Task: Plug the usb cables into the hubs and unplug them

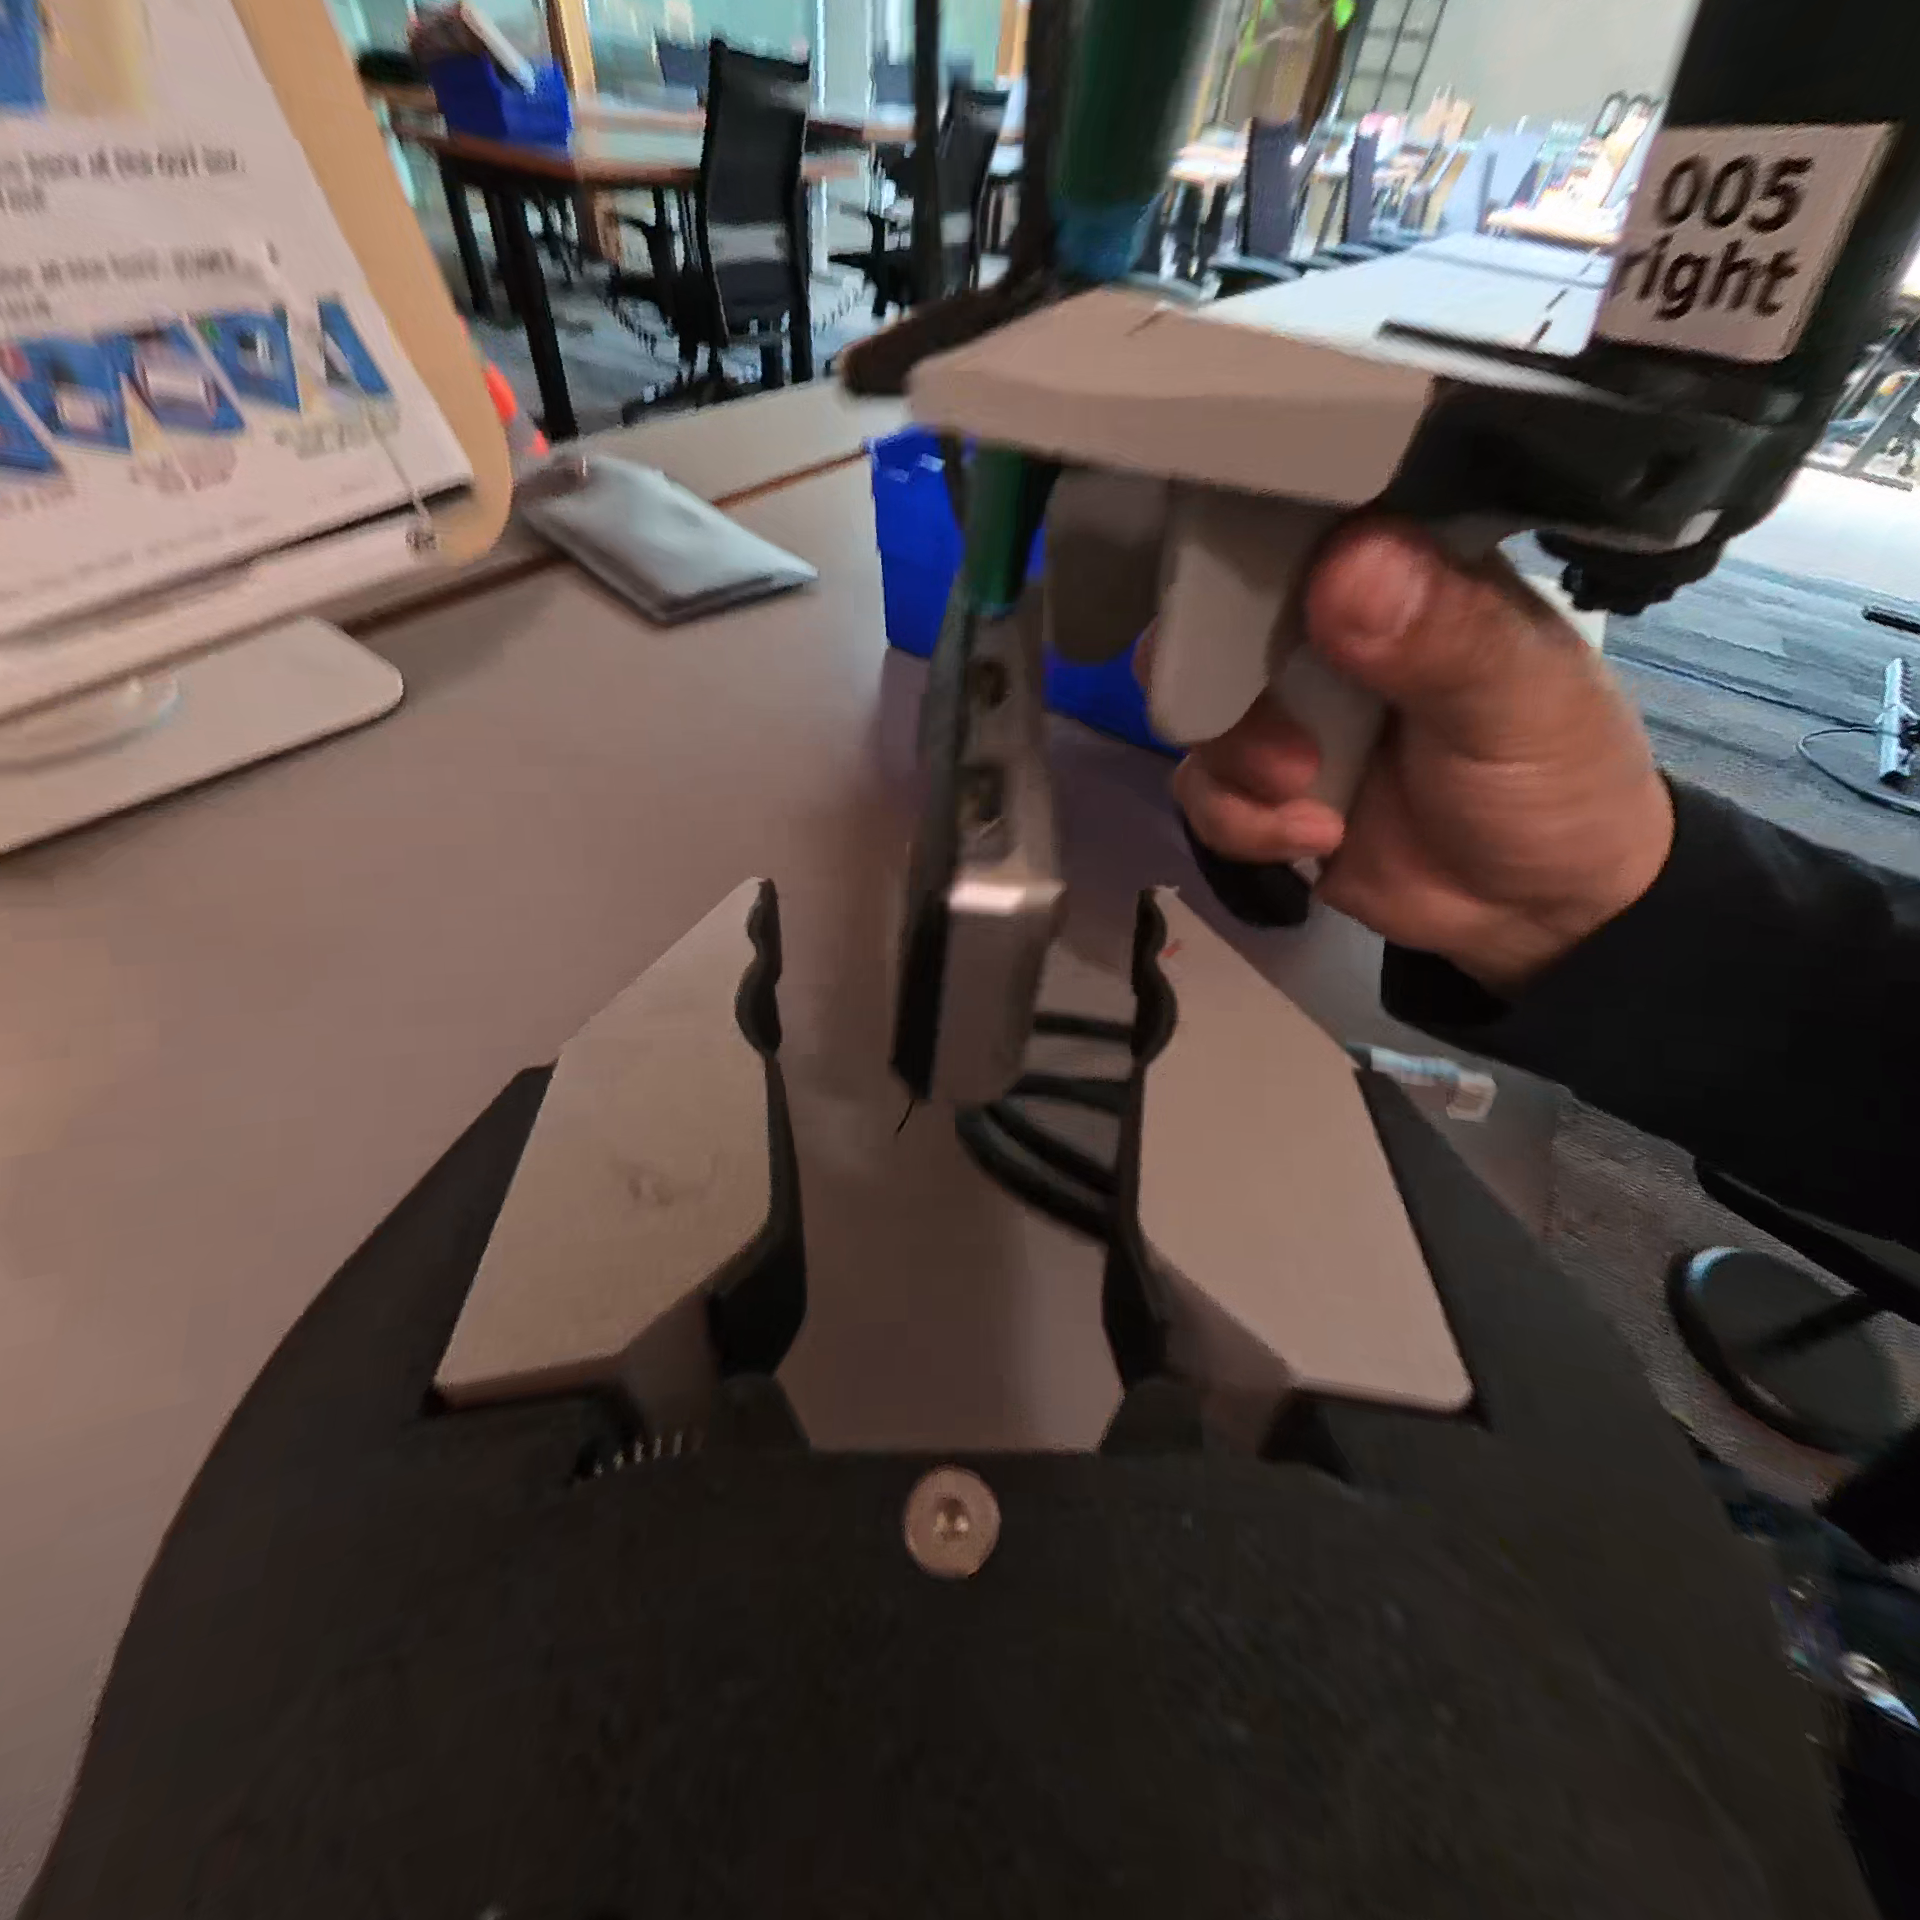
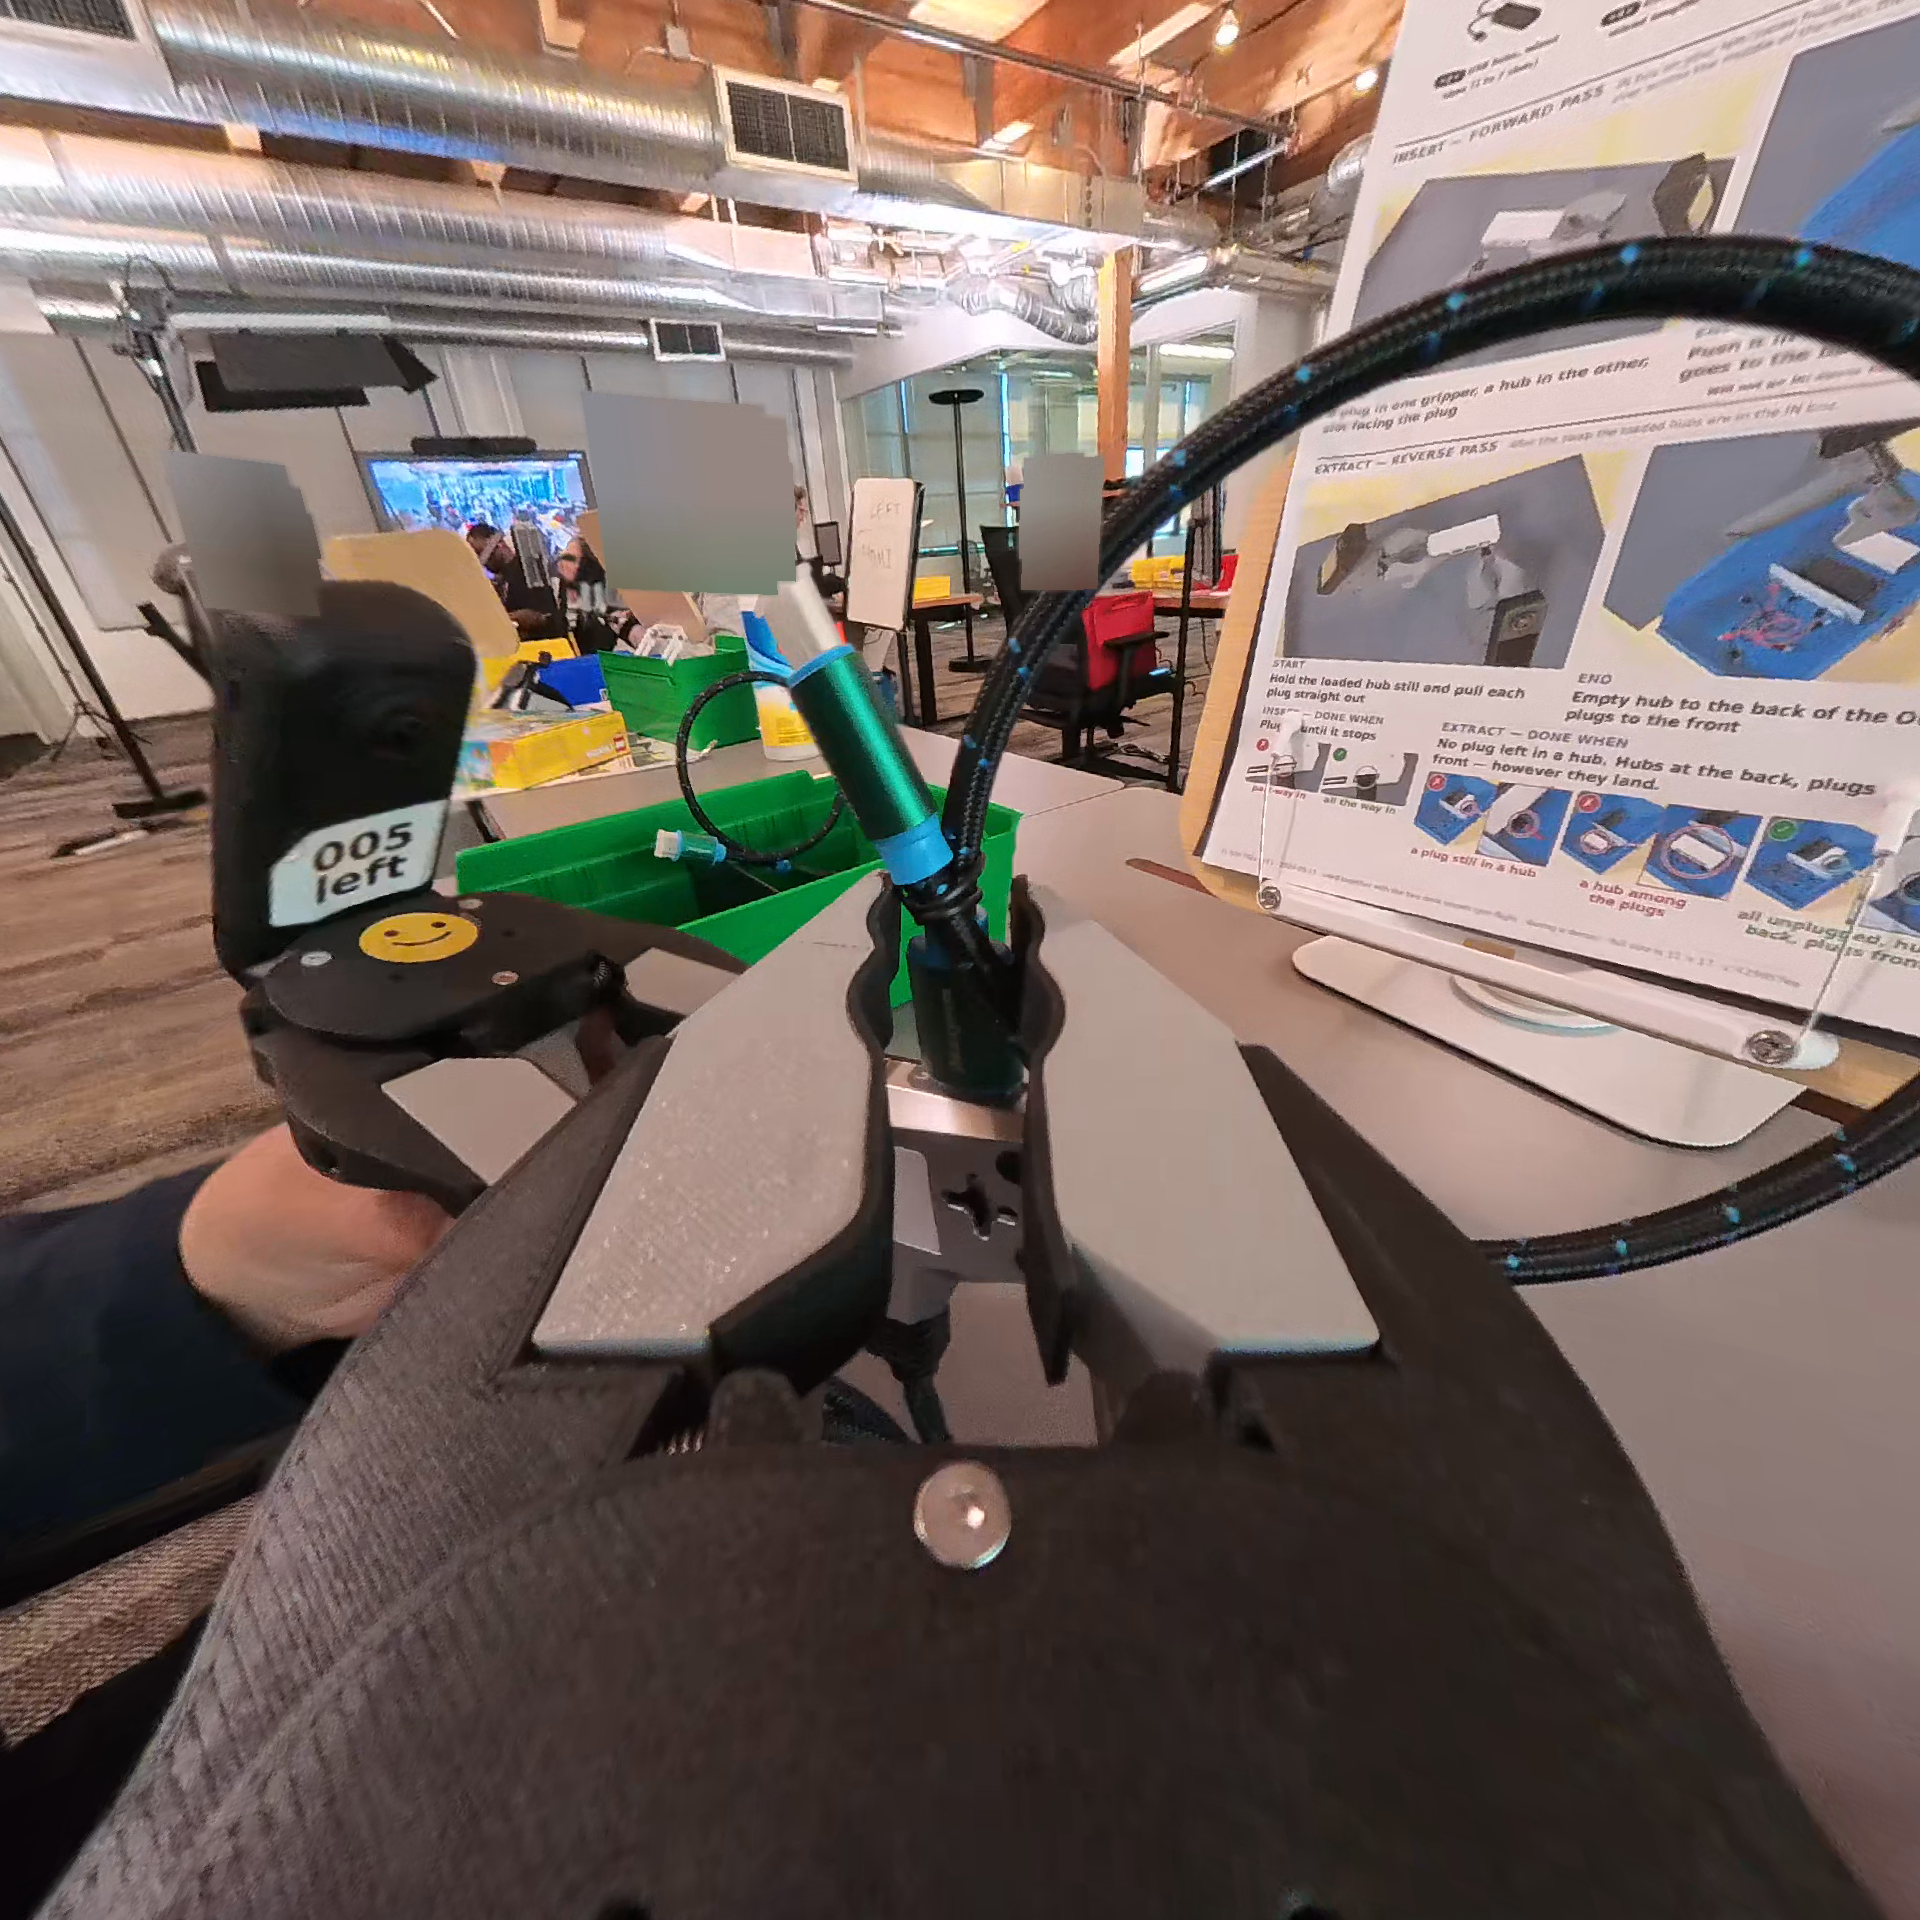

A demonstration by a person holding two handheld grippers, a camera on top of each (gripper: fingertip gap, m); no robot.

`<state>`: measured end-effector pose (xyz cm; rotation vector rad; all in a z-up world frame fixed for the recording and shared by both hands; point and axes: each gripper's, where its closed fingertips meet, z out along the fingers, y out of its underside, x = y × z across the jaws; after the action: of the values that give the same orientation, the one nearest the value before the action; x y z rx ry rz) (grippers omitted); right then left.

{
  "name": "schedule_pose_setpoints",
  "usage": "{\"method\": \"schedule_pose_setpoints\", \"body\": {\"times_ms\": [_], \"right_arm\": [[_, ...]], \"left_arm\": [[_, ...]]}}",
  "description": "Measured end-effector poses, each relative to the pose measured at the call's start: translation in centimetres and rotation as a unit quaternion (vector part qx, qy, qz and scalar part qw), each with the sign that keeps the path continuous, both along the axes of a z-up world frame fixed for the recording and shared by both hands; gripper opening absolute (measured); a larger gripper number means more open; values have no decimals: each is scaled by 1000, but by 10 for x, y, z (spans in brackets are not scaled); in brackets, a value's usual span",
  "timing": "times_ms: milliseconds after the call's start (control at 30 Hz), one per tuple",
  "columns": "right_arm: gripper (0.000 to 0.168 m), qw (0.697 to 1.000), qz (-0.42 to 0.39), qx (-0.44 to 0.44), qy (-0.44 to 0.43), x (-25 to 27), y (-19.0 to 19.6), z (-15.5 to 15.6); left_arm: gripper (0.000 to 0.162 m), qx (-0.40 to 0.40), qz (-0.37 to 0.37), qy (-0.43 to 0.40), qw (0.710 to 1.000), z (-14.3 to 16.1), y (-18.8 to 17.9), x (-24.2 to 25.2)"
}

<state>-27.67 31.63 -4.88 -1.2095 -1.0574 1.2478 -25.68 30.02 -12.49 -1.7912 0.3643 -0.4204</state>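
Note:
My right gripper point(image 2: 951, 914) is shut on a silver hub point(image 2: 961, 1195), which has a green plug point(image 2: 956, 1023) in its top end. A black braided cable point(image 2: 1299, 416) loops up from the plug to a second green plug point(image 2: 862, 738), which hangs free. In the left wrist view, the right gripper point(image 1: 935, 1070) points down with the hub point(image 1: 992, 769) and a hand point(image 1: 1455, 748) holds it. My left gripper point(image 1: 956, 914) is open and empty, low over the grey table point(image 1: 520, 883). The right gripper's tip hangs just beyond and between the left gripper's fingertips. The left gripper point(image 2: 436, 1039) also shows in the right wrist view.
A printed instruction sheet on a white stand point(image 1: 187, 343) stands on the table and also shows in the right wrist view point(image 2: 1558, 623). A blue bin point(image 1: 914, 540) sits behind the hub and a green bin point(image 2: 644, 873) is beyond. A grey flat pouch point(image 1: 665, 540) and coiled cable point(image 1: 1049, 1132) lie on the table. Spacing between my two grippers at the tips: around 8 centimeters.

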Motion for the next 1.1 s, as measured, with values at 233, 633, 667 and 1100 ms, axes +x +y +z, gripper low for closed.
{"method": "schedule_pose_setpoints", "body": {"times_ms": [233, 633, 667, 1100], "right_arm": [[22, 995, 34, -84, 27, 4, -3, 0], [22, 983, 79, -160, 40, 5, -1, 4], [22, 984, 78, -157, 40, 5, 0, 3], [29, 994, -69, -88, 3, 11, 22, -17]], "left_arm": [[20, 73, 4, 79, 994, 18, 15, 7], [30, 103, -16, 86, 991, 18, 29, 18], [30, 99, -14, 95, 990, 16, 30, 17], [28, 100, 23, 162, 981, 14, 42, 8]]}}
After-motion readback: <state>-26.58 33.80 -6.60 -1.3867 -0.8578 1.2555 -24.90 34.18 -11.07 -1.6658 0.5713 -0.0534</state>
